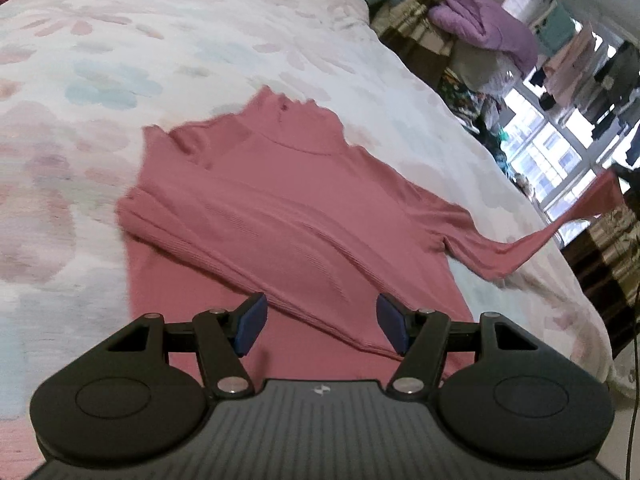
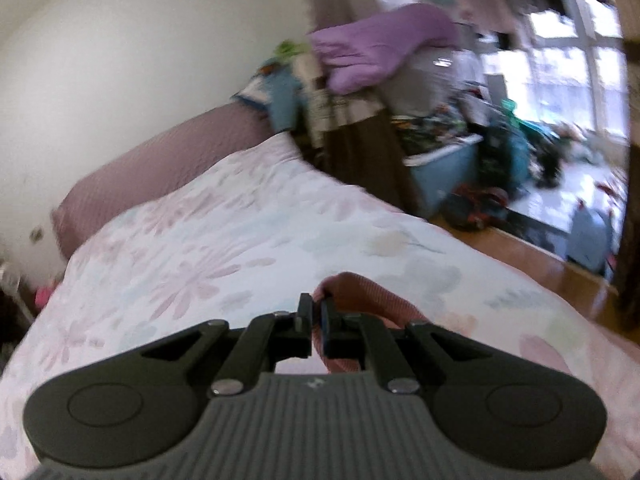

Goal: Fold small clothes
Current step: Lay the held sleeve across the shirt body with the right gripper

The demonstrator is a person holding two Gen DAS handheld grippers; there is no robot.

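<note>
Top (image 1: 288, 208) flat on the floral bed (image 1: 120, 60), one sleeve already folded across the chest | left gripper (image 1: 320, 324) hovering over the hem, jaws wide, nothing between | right gripper (image 2: 316, 320) clamped tight on the other sleeve (image 2: 360, 296), lifted off the bed's side

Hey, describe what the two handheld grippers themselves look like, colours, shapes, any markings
Both match. The left gripper and right gripper each have a grey ribbed body with a small pale logo at its front edge, flanked by two rounded black housings with circular insets. Black linkage arms on silver pivot pins carry the fingers. The left's pads are flat and blue. No cables, hands or sleeves are visible.
</note>
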